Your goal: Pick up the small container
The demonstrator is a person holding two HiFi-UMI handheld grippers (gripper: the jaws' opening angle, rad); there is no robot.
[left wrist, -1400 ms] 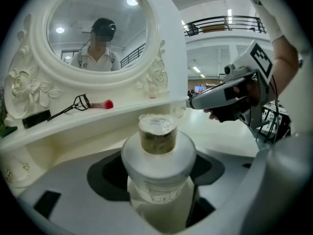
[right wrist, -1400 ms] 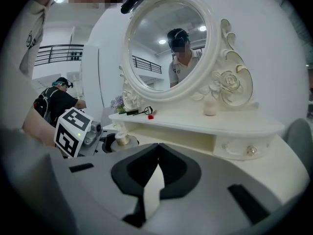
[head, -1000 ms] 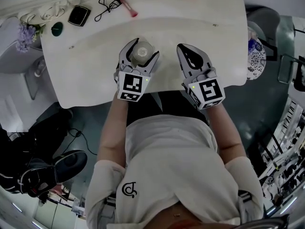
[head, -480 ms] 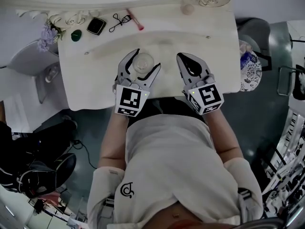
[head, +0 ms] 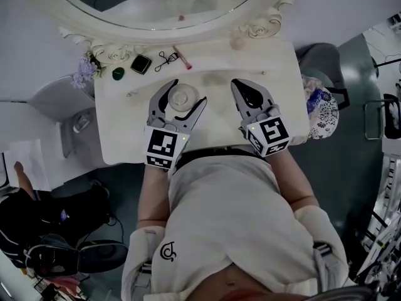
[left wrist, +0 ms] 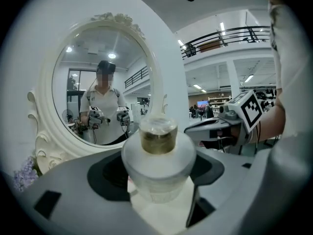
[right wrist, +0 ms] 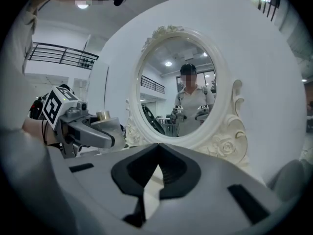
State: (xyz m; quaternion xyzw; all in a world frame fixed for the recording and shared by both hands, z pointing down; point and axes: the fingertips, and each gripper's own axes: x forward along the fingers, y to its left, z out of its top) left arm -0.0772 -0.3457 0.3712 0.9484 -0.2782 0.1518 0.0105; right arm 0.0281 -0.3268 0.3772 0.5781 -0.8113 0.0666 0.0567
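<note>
Check the left tool [head: 187, 91] first: jaws spread wide yet closed on the small container [left wrist: 157, 160], pads bearing on both sides of its broad frosted body, below the gold cap [left wrist: 158, 140]. Cannot tell for certain whether lifted clear or resting; place it over the front part of the tabletop [head: 276, 68], seated deep in the curve of the jaws rather than out at the tips. Treat the container as light, rigid and probably smooth-walled, likely glass or hard plastic: slippery under the pads and breakable if dropped. Take hold across the widest part of the body, never by the narrower cap, possibly loose. Keep upright, cap pointing up, with steady and moderate pressure. Note the right tool [head: 240, 84] just beside, to the right, jaws brought together and holding nothing, apart from the container. Further back, near the rear edge of the tabletop, expect a dark compact [head: 141, 63] and an eyelash curler [head: 166, 58], well apart from the grip, and behind those the oval mirror [right wrist: 181, 94].
</note>
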